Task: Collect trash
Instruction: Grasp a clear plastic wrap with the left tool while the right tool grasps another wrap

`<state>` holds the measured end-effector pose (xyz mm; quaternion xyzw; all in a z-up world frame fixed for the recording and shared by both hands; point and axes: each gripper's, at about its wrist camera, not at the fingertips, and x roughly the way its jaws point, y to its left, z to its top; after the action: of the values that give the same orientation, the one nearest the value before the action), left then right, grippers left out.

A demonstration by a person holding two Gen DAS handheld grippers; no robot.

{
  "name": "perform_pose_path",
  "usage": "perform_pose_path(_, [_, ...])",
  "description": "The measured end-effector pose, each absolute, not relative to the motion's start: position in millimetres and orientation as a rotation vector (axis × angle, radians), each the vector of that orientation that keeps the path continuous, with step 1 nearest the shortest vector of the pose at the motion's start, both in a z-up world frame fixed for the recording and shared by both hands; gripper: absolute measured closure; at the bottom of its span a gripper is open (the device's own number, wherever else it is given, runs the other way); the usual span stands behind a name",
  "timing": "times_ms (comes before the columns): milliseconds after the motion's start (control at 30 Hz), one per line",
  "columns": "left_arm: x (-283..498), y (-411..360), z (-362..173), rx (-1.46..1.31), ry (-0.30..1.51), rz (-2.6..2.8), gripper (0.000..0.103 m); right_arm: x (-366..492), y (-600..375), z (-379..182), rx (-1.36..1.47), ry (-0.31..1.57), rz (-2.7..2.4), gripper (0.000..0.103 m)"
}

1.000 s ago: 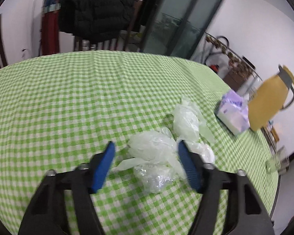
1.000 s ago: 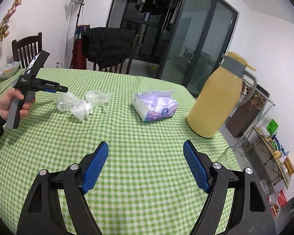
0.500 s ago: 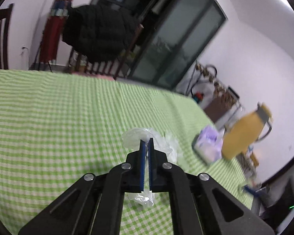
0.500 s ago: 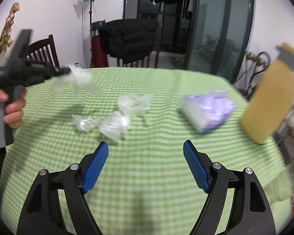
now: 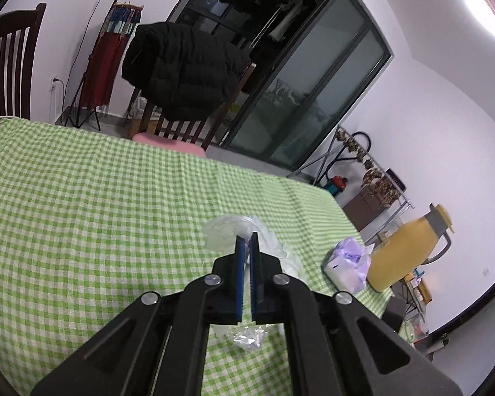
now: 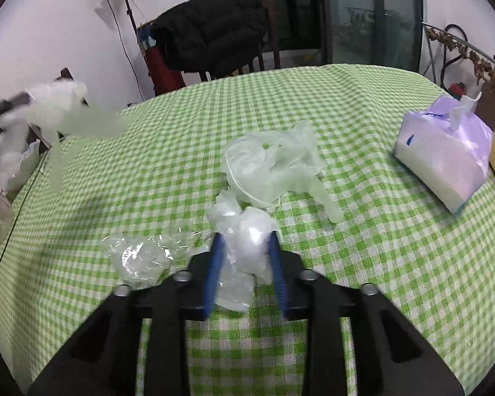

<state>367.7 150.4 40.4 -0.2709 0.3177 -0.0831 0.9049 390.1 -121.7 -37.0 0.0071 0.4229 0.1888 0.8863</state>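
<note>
left tongs (image 5: 247, 241) clamp a plastic glove (image 5: 226, 231); right tongs (image 6: 244, 241) closing around crumpled wrap (image 6: 247, 241), tissue pack (image 6: 445, 158) nearby.

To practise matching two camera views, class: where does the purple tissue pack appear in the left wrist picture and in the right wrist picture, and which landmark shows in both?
Left wrist view: the purple tissue pack lies at the lower right, on the green checked tablecloth beside the yellow jug.
Right wrist view: the pack lies at the right edge, mid-height.
Shared landmark: the black jacket draped over a chair beyond the table.
</note>
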Motion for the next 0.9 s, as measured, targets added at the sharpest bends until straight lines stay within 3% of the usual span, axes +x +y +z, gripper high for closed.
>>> perform_pose_path(600, [354.0,106.5,65.9,-0.438,0.632,-0.242,0.103,267.4,-259.9,80.7,0.080,0.612,0.284,0.085])
perform_pose_path(900, [301.6,42.4,108.1,-0.312,0.552,-0.387,0.103,192.8,-354.1,102.7,0.088,0.550,0.190,0.085])
